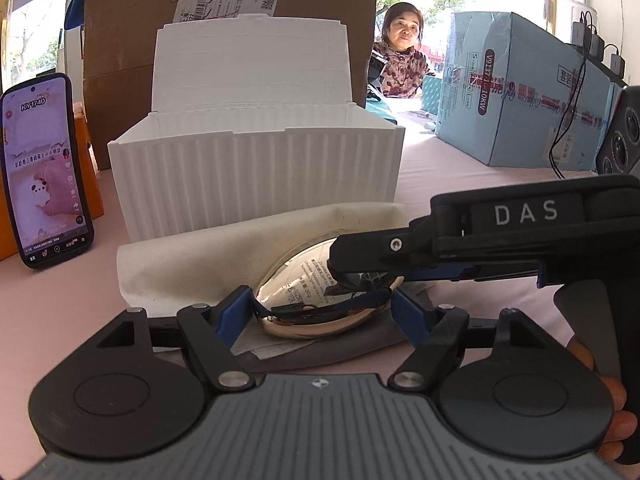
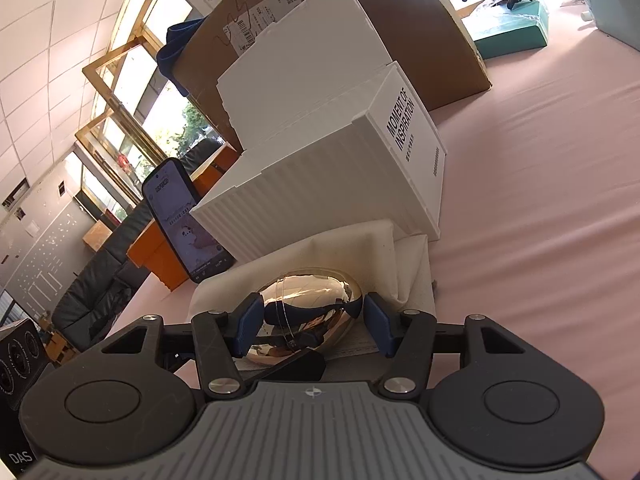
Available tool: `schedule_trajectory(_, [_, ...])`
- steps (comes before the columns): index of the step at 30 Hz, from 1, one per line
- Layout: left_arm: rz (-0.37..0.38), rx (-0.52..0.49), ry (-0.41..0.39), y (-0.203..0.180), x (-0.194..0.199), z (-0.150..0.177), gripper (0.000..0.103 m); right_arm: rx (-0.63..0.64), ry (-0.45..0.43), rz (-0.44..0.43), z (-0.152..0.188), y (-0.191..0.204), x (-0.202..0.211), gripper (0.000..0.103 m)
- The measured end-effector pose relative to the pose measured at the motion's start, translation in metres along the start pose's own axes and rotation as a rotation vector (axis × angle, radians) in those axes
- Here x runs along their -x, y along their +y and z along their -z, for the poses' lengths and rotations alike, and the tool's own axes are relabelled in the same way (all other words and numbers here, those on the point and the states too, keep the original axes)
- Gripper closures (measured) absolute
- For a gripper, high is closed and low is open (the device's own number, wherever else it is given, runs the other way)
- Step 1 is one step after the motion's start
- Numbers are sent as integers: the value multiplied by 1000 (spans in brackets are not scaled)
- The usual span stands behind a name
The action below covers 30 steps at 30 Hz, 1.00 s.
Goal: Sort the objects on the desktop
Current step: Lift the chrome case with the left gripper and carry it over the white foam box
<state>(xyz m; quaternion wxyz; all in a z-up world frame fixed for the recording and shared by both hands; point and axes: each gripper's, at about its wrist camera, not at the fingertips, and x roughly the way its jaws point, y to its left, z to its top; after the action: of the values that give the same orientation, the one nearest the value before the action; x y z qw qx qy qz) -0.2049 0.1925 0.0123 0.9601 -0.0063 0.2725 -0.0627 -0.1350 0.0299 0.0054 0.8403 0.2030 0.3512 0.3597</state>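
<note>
A shiny gold egg-shaped object [image 1: 320, 304] lies on a cream cloth pouch [image 1: 192, 264] in front of an open white ribbed storage box [image 1: 256, 168]. My left gripper [image 1: 320, 312] straddles the egg with its blue pads close on both sides. My right gripper [image 1: 360, 276] comes in from the right over the egg. In the right wrist view the right gripper [image 2: 312, 320] also straddles the egg [image 2: 312, 308], left pad touching, right pad a little apart. The pouch [image 2: 360, 256] and the box [image 2: 340, 160] lie beyond.
A lit phone [image 1: 42, 168] stands at the left against an orange box [image 2: 160, 256]. A large brown carton [image 1: 224, 20] stands behind the white box. A light blue carton [image 1: 520, 92] with cables stands at the right. A person sits behind the pink table [image 2: 540, 220].
</note>
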Motion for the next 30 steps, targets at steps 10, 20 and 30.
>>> schedule_trajectory(10, [-24,-31,-4,-5,1,-1,31,4,-9,4,3,-2,3,50])
schedule_trajectory(20, [-6,-25,-43,-1,9,-1,33,19,-52,-8,2,4,9,54])
schedule_trajectory(30, [-13,-38,-97,-4,23,-6,33,58,-107,-34,2,14,21,56])
